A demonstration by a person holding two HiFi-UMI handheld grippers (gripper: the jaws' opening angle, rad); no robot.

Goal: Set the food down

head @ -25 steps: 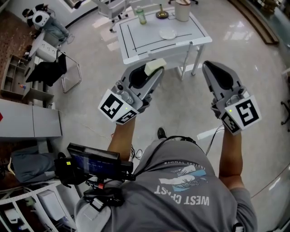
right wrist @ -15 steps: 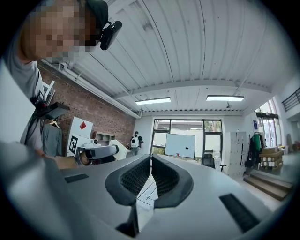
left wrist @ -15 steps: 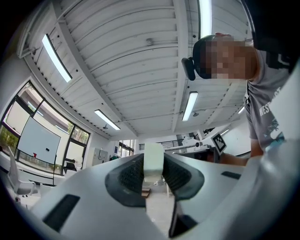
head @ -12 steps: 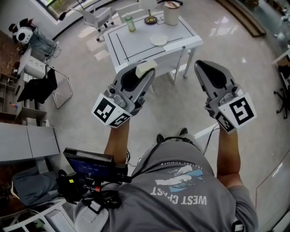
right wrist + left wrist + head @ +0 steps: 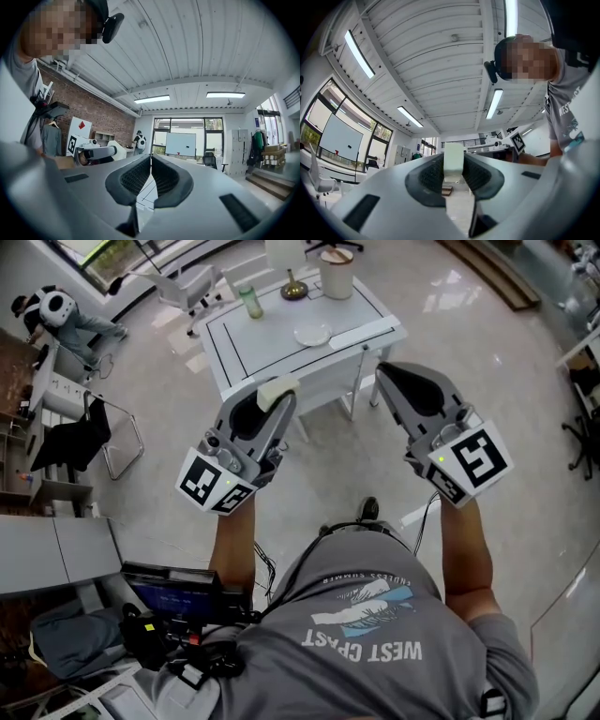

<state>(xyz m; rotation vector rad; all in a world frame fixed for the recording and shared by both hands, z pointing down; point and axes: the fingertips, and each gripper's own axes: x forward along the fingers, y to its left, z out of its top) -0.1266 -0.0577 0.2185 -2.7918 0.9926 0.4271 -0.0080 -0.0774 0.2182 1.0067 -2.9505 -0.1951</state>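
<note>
Standing just short of a white worktop point(image 5: 272, 329), a person is holding tongs in each hand, both pointing toward it above the floor. The left tongs point(image 5: 279, 397) are gripping a pale block of food point(image 5: 453, 161) at their tips, so it is hanging in the air by the worktop's near edge. The right tongs point(image 5: 384, 373) are sitting closed on nothing, while a plate point(image 5: 312, 333) and a bottle point(image 5: 250, 302) are standing on the worktop.

L gripper point(image 5: 282, 397) w/ food point(image 5: 277, 388) + R gripper point(image 5: 383, 370) nearer table point(image 5: 251, 348).
</note>
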